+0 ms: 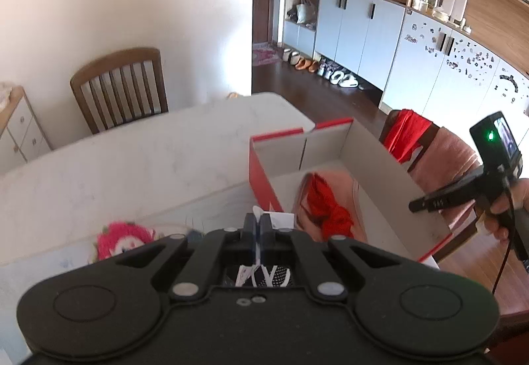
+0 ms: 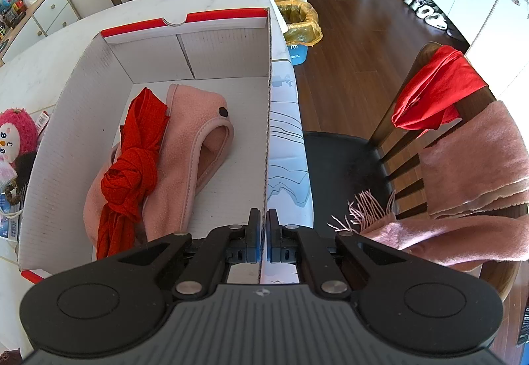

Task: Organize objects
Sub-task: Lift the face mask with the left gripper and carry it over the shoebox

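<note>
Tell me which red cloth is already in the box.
The knotted red cloth lying on the pink fleece inside the box. The other red cloth hangs over the chair back.

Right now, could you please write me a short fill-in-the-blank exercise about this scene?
1. The knotted red cloth lies on the pink fleece garment inside the white cardboard ____.
2. The right tongs are shut on the box's ____.
3. The fringed pink scarf hangs over a wooden ____.

Missing words: box; wall; chair
</note>
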`<action>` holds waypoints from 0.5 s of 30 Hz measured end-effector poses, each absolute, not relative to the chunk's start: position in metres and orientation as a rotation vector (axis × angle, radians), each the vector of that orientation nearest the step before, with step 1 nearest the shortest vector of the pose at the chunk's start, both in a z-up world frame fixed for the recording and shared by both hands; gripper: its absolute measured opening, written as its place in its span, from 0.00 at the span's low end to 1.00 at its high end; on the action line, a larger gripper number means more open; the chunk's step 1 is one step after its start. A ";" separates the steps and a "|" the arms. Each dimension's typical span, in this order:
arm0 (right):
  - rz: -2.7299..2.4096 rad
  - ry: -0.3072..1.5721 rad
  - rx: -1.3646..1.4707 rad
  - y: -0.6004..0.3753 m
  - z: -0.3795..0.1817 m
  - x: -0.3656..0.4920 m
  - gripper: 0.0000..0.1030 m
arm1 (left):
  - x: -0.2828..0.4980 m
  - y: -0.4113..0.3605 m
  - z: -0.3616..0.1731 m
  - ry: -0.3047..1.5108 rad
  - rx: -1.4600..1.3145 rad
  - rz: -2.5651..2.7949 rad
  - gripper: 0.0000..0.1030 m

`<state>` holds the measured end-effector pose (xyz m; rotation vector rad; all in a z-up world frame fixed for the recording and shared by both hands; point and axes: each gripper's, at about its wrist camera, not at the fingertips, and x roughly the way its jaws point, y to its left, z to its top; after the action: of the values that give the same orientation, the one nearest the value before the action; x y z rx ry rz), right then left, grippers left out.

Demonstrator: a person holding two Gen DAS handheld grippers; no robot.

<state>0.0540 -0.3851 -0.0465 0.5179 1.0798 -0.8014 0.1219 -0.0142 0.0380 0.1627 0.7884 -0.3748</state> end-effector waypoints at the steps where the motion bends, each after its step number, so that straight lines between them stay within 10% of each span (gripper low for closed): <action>1: -0.802 1.079 0.519 -0.385 -0.047 0.054 0.02 | 0.122 -0.015 0.041 0.776 0.170 -0.375 0.00; 15: -0.801 1.074 0.524 -0.387 -0.047 0.052 0.02 | 0.129 0.010 -0.037 1.040 0.182 -0.291 0.00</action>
<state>0.0522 -0.3870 -0.0469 0.5241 1.0738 -0.8015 0.1286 0.0097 -0.0368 0.1821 1.0399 -0.2911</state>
